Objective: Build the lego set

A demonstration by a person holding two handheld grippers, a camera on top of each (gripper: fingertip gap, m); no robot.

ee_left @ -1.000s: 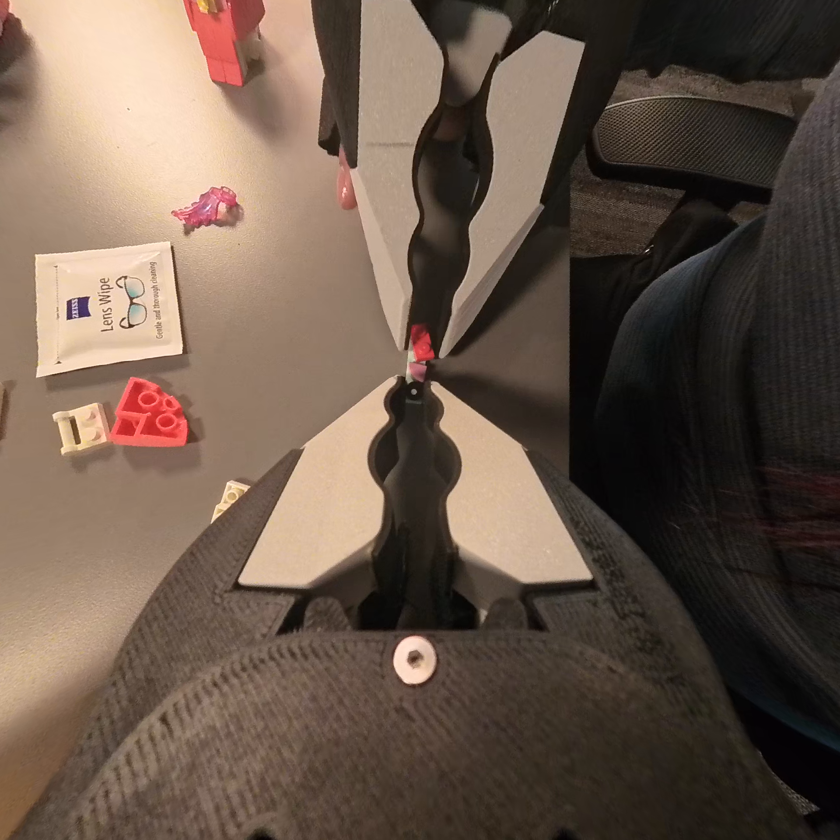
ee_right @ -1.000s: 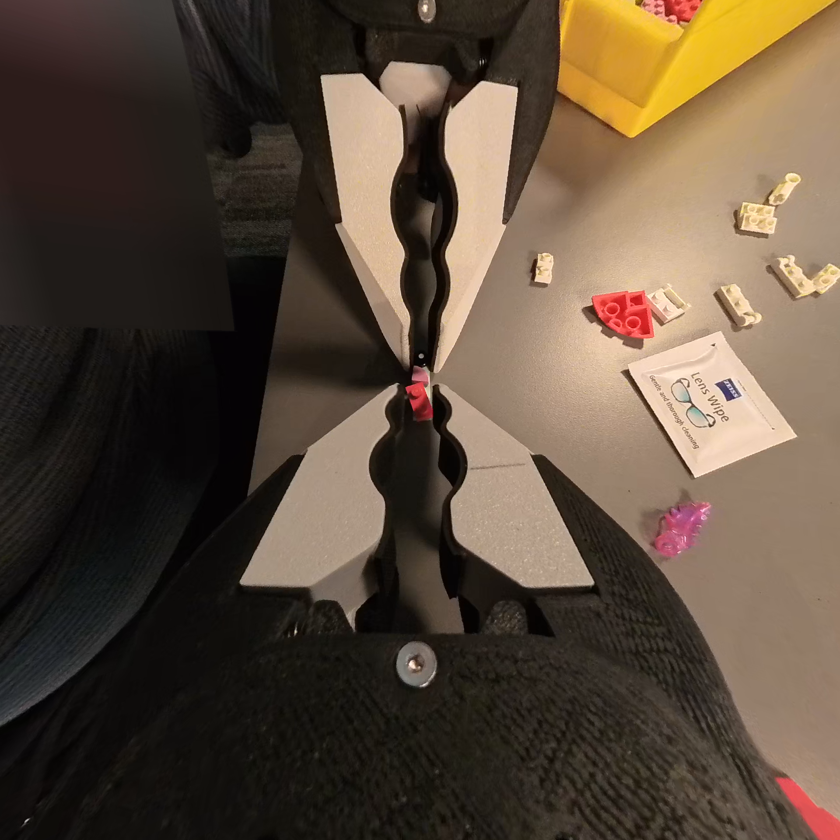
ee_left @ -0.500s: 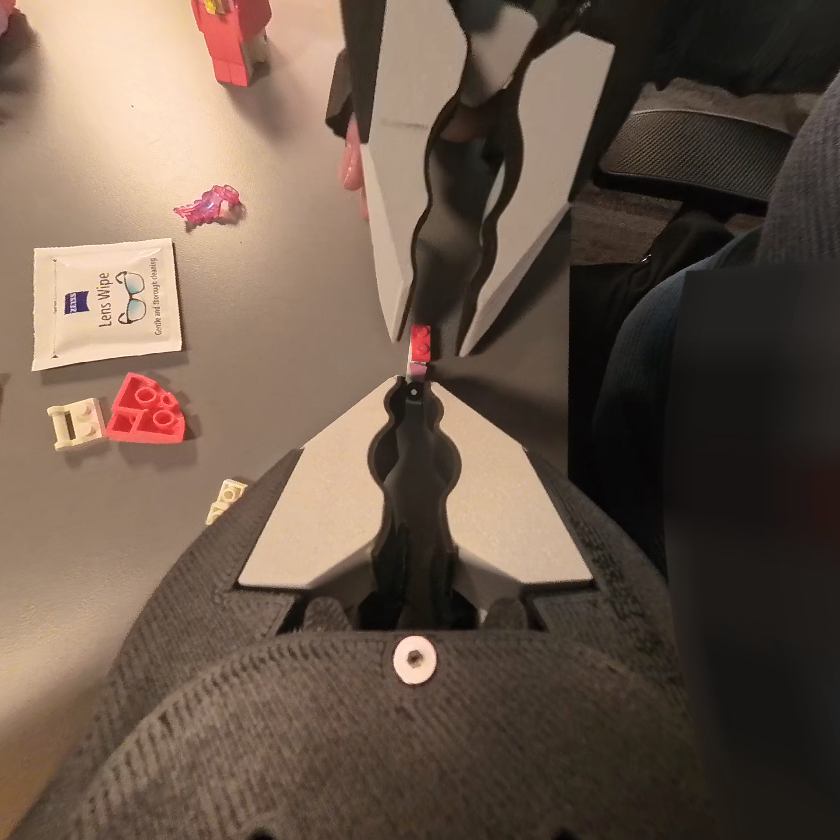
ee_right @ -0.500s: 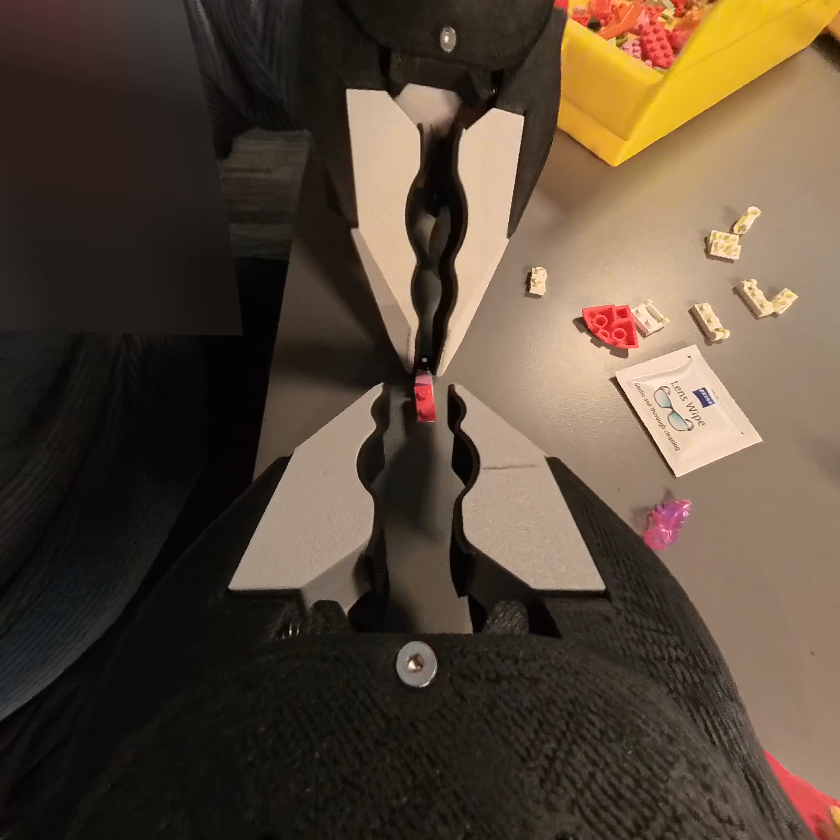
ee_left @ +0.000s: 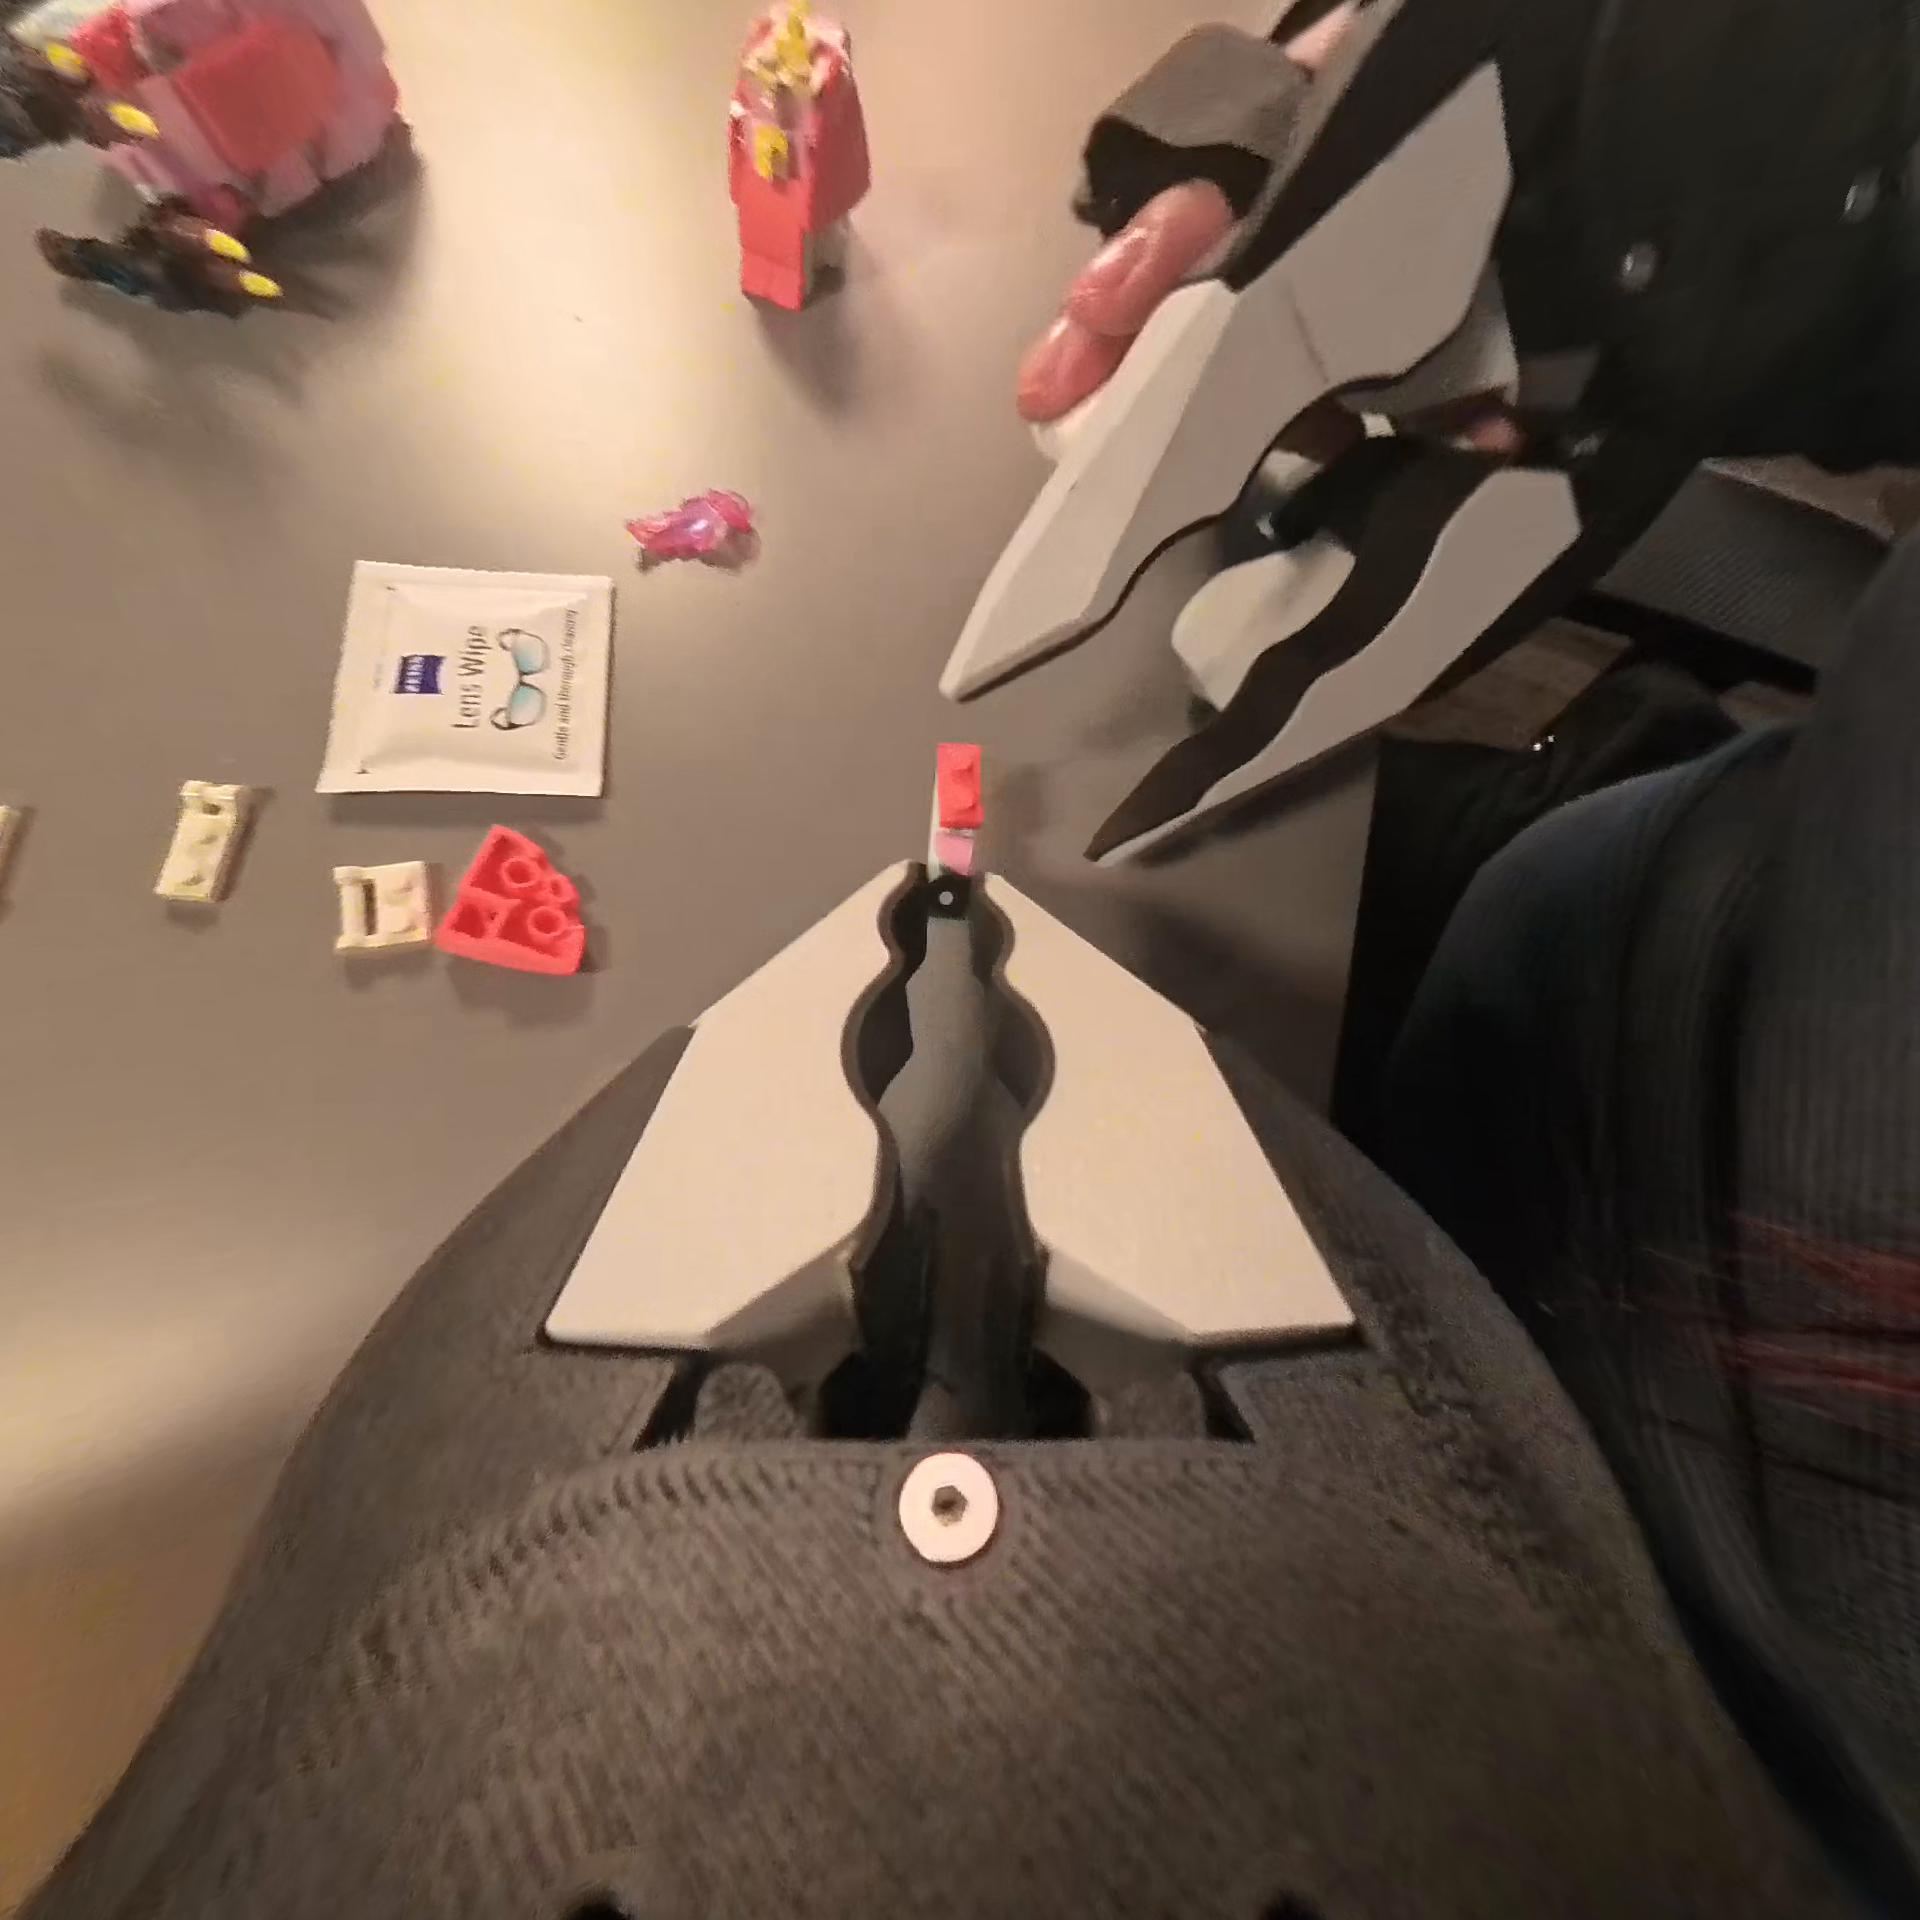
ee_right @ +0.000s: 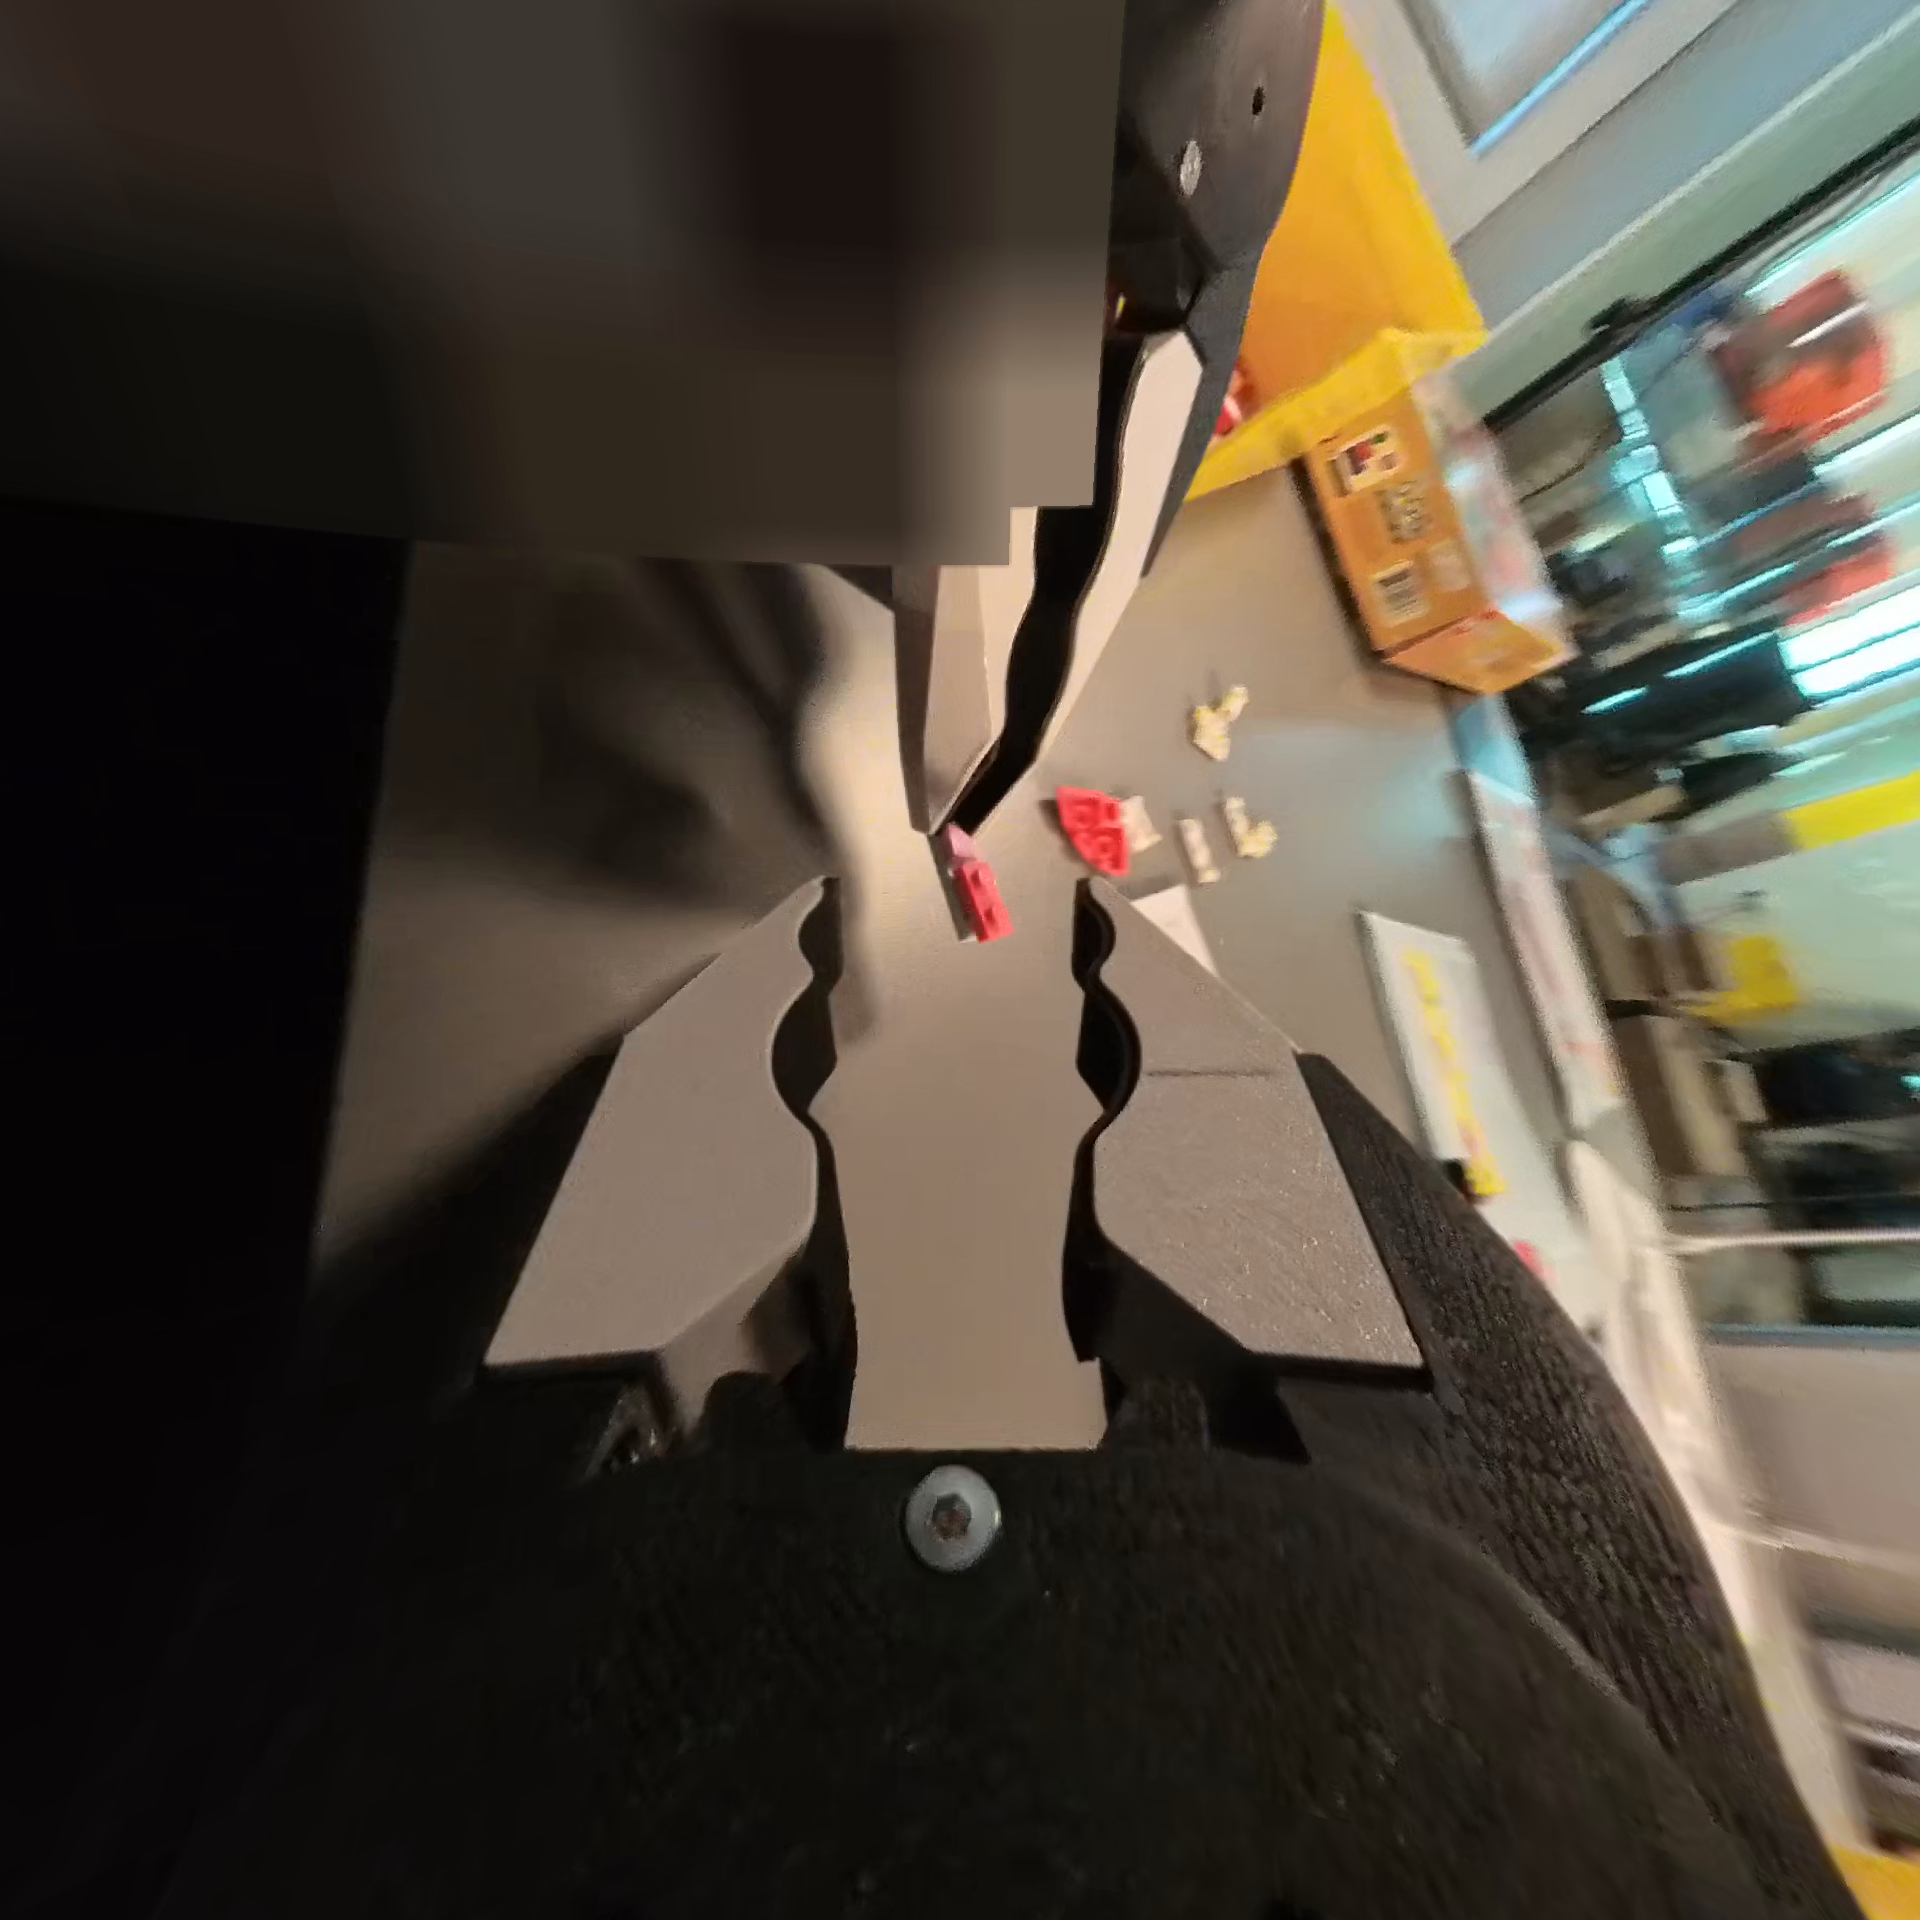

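My left gripper (ee_left: pixel 945 881) is shut on a small brick stack (ee_left: pixel 958 800): a pink piece at the pads with a red two-stud plate and a pale strip sticking out beyond them. It holds the stack above the grey table (ee_left: pixel 727 343). My right gripper (ee_left: pixel 1025 771) is open and empty, tilted, up and to the right of the stack without touching it. In the right wrist view my right gripper (ee_right: pixel 956 885) stands wide open. The stack (ee_right: pixel 977 896) hangs from the left gripper's fingertips (ee_right: pixel 935 800) just ahead of it.
A white wipe sachet (ee_left: pixel 468 681), a red wedge brick (ee_left: pixel 514 904), cream pieces (ee_left: pixel 379 906) and a pink clear piece (ee_left: pixel 691 525) lie left. Red and pink brick figures (ee_left: pixel 795 156) stand far back. A yellow bin (ee_right: pixel 1340 260) and an orange box (ee_right: pixel 1423 530) stand beyond. The tips of both grippers are at nearly the same place. Both grippers' tips are roughly 10 cm from the white wipe sachet (ee_left: pixel 468 681).
My right gripper, earlier shut on the stack's red end, has opened, let go and swung away to the right. My left gripper still holds the stack.
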